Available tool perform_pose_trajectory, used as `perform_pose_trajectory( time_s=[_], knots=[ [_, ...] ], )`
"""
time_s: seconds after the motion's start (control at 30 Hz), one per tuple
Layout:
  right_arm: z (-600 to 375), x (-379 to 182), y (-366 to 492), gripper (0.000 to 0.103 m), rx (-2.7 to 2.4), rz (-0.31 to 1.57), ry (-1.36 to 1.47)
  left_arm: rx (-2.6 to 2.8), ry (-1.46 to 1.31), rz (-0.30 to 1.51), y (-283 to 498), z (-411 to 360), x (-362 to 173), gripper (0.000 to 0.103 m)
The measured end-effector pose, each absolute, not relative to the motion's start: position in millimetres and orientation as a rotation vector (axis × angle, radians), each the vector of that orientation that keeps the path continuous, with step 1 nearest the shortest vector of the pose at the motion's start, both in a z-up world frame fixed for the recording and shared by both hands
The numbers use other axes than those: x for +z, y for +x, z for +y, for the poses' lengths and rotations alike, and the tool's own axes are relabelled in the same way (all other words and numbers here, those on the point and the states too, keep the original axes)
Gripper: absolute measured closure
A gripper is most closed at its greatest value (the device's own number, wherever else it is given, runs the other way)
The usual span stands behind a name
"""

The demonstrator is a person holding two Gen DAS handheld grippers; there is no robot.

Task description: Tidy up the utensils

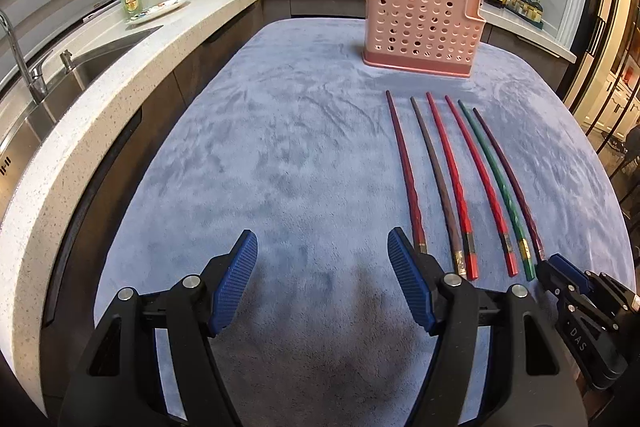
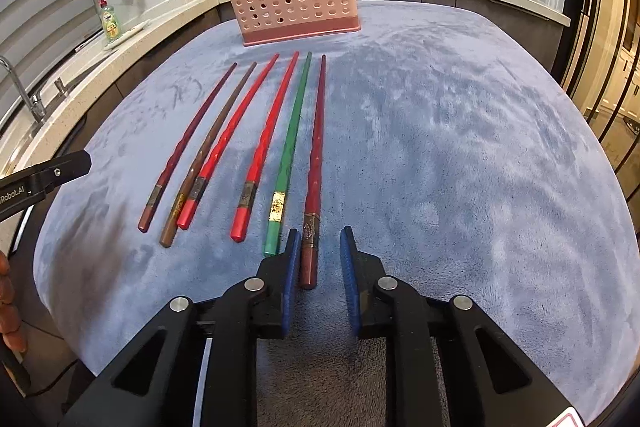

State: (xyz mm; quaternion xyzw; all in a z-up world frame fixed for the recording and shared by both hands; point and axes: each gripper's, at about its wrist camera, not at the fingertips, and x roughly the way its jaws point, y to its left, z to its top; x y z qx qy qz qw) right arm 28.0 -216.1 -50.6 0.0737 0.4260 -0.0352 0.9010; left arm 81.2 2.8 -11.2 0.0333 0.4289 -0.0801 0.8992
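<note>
Lettering "DAS" on right gripper (image 1: pixel 560 269) | its jaws straddle maroon chopstick (image 2: pixel 314 183), untouched | left gripper (image 1: pixel 322 263) jaws apart

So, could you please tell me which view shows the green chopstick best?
The right wrist view: the green chopstick lies near the centre, whole from tip to butt, its gold band clear. The left wrist view shows it too, but off to the right, bent by the lens, among its neighbours.
</note>
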Motion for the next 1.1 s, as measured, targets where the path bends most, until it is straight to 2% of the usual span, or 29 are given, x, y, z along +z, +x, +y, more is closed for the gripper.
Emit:
perform_pose_trajectory(
  time_s=[0.27, 0.4, 0.83, 1.1],
  knots=[
    [-220, -52, 28, 0.096, -0.09, 0.877, 0.153, -0.184, 0.081, 0.909, 79, -7, -21, 0.038],
    [-222, -52, 27, 0.096, -0.093, 0.876, 0.168, -0.204, 0.076, 0.921, 79, -12, -25, 0.033],
    [-227, -52, 23, 0.096, -0.093, 0.878, 0.179, -0.264, 0.054, 0.97, 82, -31, -44, 0.033],
    [-227, -52, 22, 0.096, -0.093, 0.878, 0.179, -0.253, 0.07, 0.997, 87, -35, -57, 0.041]
  ],
)
